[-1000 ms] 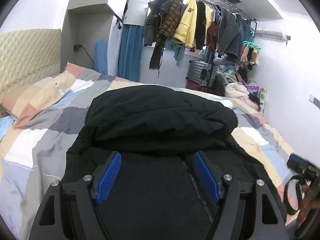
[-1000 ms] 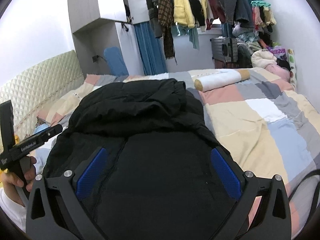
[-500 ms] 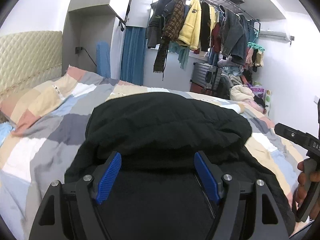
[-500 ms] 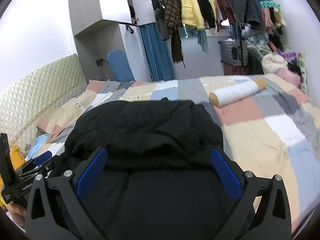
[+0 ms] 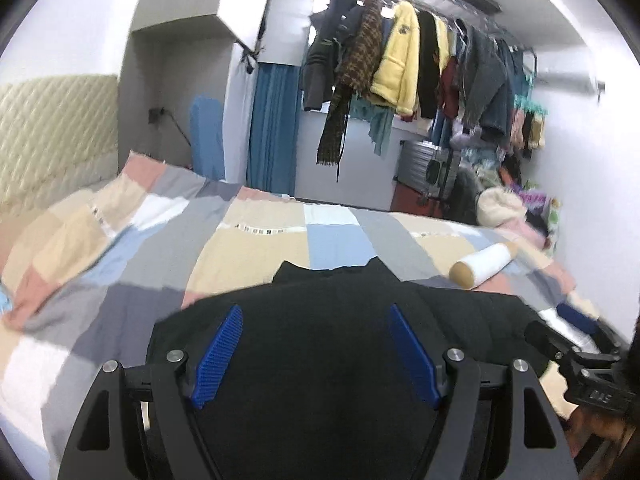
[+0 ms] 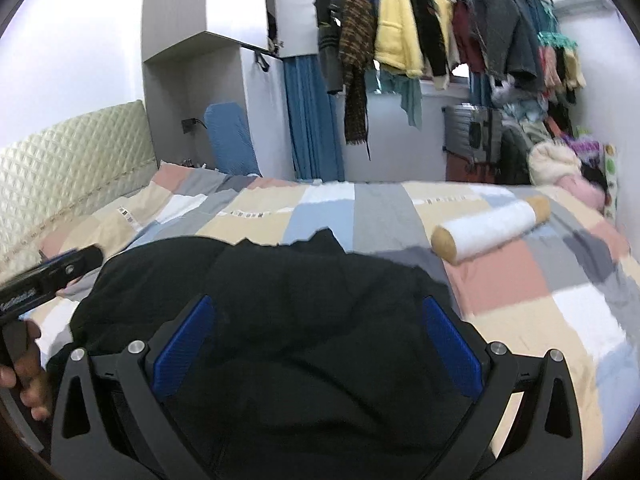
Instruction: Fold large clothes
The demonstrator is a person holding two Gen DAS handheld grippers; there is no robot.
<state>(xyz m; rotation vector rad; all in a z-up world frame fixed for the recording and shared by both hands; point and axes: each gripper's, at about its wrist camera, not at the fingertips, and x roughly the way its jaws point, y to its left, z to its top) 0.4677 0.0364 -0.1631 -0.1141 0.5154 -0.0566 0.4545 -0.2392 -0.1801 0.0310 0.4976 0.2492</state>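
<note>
The black garment [image 5: 320, 332] lies bunched on the near part of the bed, on the patchwork quilt [image 5: 256, 240]. Its far edge ends in two small peaks against a pale blue patch, and its left edge falls just short of the grey and pink squares. Beyond that edge the quilt runs bare to the far side, giving wide room ahead and to the left. To the right a white roll with tan ends [image 6: 488, 232] lies near the cloth but apart from it.

The left gripper [image 5: 316, 348] points forward and slightly down over the dark cloth, its blue pads [image 5: 218, 350] spread wide with fabric showing between and below them. The pads press on nothing, so far as the blurred picture lets me judge. The right gripper [image 6: 316, 344] sits in the same attitude, its jaws standing even wider, the cloth heaped under them and not pinched.

The left wrist view catches the right gripper's black body at its right border, with fingers of the right hand [image 5: 596, 428] under it. The right wrist view shows the left gripper's body at its left border, held by the left hand [image 6: 28, 372]. It also shows more of the quilted headboard [image 6: 72, 160] and the quilt's right part. Both views take in the rail of hanging clothes [image 5: 400, 60] behind the bed.
</note>
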